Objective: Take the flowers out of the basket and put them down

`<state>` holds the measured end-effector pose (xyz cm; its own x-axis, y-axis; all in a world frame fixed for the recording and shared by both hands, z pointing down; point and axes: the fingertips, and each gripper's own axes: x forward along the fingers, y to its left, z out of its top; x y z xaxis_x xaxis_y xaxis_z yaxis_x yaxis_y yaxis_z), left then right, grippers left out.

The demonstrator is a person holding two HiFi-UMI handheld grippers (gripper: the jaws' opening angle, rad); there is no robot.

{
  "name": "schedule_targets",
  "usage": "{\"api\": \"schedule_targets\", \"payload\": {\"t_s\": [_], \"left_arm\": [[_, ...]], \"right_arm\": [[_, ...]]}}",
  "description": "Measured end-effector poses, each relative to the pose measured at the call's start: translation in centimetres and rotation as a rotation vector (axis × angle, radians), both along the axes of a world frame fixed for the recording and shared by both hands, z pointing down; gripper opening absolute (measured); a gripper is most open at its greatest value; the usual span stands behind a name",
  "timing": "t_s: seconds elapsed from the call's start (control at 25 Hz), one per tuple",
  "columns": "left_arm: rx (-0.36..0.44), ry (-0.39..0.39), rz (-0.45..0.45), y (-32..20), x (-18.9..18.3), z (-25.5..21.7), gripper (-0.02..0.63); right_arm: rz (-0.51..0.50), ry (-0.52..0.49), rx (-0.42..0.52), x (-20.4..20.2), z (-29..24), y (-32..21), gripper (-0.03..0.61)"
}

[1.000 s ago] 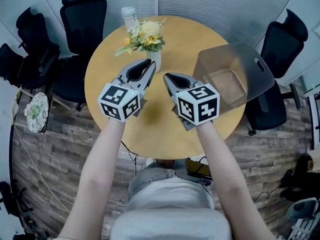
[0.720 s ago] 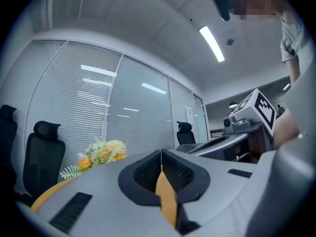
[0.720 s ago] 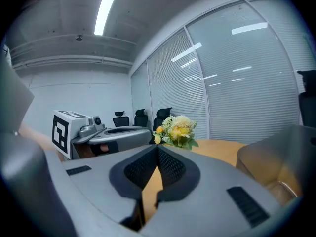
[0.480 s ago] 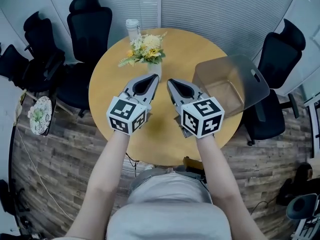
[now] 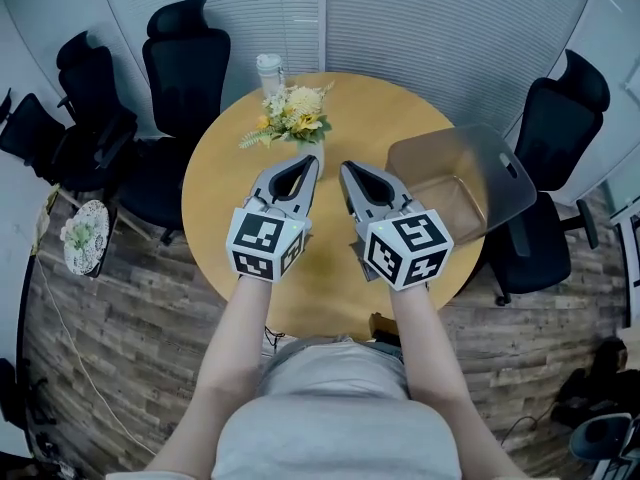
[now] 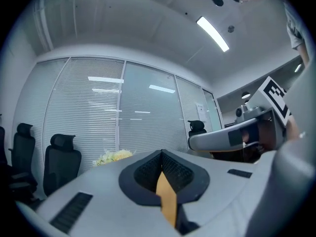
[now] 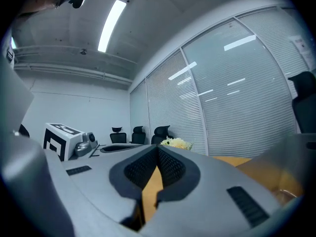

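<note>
A bunch of yellow and white flowers [image 5: 291,114] stands at the far side of the round wooden table [image 5: 230,183]; its white pot is mostly hidden behind my left gripper's tip. My left gripper [image 5: 312,159] and right gripper [image 5: 346,167] hover side by side over the table's middle, both pointing level toward the flowers and short of them. Both are shut with nothing between the jaws. The left gripper view shows its shut jaws [image 6: 161,152] with the flowers [image 6: 114,156] beyond. In the right gripper view the shut jaws [image 7: 157,147] point at the flowers [image 7: 176,142].
A translucent plastic bin [image 5: 458,178] lies tilted at the table's right edge. A capped clear bottle [image 5: 268,70] stands behind the flowers. Black office chairs [image 5: 186,53] ring the table, another at the right [image 5: 562,118]. Blinds cover the glass wall behind.
Both grippers have risen together above the table, the right one more, and stay side by side. The flowers and bin have not moved.
</note>
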<state>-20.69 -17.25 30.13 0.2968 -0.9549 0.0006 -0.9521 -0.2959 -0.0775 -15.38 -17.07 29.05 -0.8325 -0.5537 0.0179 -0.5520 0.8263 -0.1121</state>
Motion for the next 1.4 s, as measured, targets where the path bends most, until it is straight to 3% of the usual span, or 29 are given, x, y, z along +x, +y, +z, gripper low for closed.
{"api": "schedule_targets", "payload": {"t_s": [0.24, 0.52, 1.4], "left_arm": [[0.060, -0.036, -0.021, -0.1, 0.5, -2.5, 0.005], [0.129, -0.068, -0.036, 0.1, 1.2, -4.3, 0.005], [0.193, -0.025, -0.062, 0.4, 1.2, -5.6, 0.005]], "right_arm": [[-0.039, -0.019, 0.101, -0.7, -1.8, 0.9, 0.025], [0.027, -0.047, 0.212, -0.2, -2.6, 1.0, 0.026], [0.008, -0.037, 0.275, 0.1, -3.1, 0.5, 0.025]]}}
